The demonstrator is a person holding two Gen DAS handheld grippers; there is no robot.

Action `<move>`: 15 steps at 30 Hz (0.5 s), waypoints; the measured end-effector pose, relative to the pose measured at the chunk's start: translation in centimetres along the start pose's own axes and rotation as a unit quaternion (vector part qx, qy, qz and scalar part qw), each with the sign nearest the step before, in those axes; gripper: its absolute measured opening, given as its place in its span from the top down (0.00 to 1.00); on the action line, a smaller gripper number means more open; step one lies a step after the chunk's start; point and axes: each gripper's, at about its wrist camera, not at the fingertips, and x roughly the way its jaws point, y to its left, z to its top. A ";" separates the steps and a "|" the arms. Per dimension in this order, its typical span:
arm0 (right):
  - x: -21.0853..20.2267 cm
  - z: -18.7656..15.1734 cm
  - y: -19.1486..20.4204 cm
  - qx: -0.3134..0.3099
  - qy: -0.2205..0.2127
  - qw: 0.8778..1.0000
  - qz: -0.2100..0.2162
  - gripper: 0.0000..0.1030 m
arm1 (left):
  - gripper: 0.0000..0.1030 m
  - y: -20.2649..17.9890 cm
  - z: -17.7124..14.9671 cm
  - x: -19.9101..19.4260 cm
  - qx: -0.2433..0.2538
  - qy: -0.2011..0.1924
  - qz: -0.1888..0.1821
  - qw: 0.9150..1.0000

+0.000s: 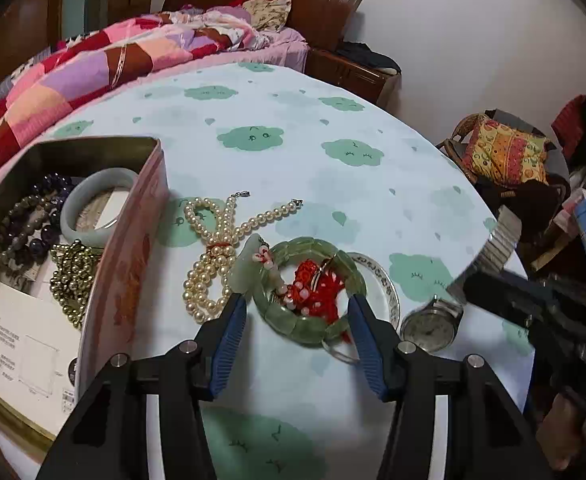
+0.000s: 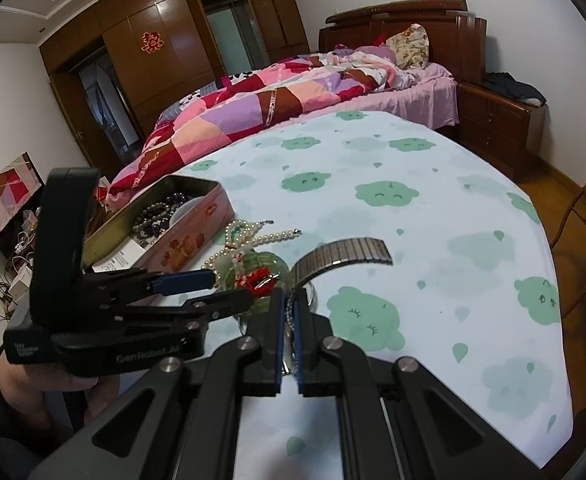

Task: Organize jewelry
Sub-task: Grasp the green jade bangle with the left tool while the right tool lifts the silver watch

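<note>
Left wrist view: the pink tin on the table holds dark bead bracelets, a pale bangle, a gold bead chain and a printed card, its text unreadable. The left gripper stands released around the green bracelet, beside the pearl necklace.

Right wrist view: the right gripper is clenched on the watch by its metal strap. The other tool's handle reads "GenRobot.AI".

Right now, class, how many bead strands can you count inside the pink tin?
3, though more may lie hidden beneath. In the tin, a grey-brown bead bracelet lies at the far left, a dark purple one behind it, and a gold bead strand nearest the wall.
</note>
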 end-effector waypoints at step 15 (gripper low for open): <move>0.0 -0.2 0.7 -0.011 -0.001 1.000 0.002 0.94 | 0.94 1.0 -0.3 0.6 -0.009 0.021 0.011 1.000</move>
